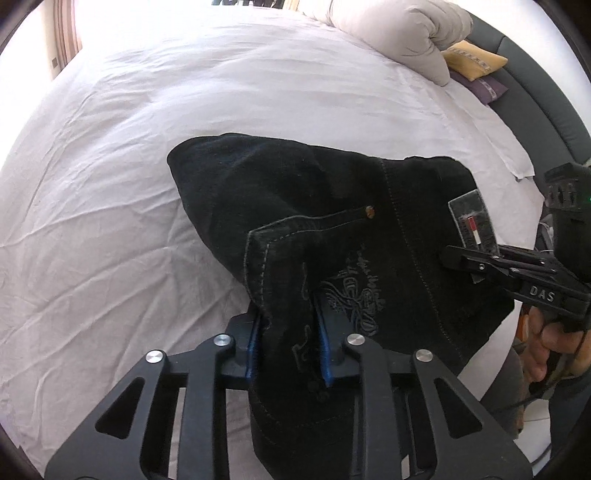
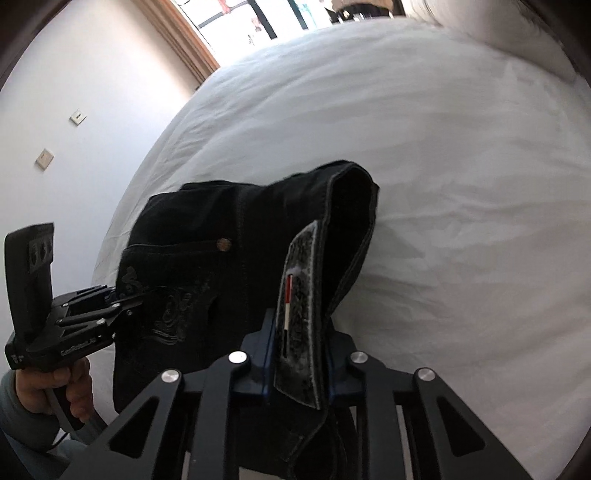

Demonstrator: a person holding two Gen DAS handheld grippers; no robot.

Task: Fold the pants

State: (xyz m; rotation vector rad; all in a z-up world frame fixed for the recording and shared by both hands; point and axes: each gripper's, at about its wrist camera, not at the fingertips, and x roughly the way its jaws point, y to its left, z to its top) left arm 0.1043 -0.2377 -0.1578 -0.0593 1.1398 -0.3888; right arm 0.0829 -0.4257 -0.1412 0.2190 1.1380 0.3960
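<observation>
Left wrist: black pants [image 1: 332,221] bunched, seemingly folded, on white bed [image 1: 147,147].

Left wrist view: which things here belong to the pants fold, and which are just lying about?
In the job:
black jeans, on the white bed sheet
left gripper, shut on the pocket edge
right gripper, shut on the waistband patch

Lying about:
rolled duvet
yellow cushion
purple cushion

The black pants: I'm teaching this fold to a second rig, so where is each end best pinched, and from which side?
Grip the black pants at the near waistband edge, coming from the bed's near side: the left gripper at the embroidered pocket, the right gripper at the brand patch. That edge hangs toward the person.
</observation>
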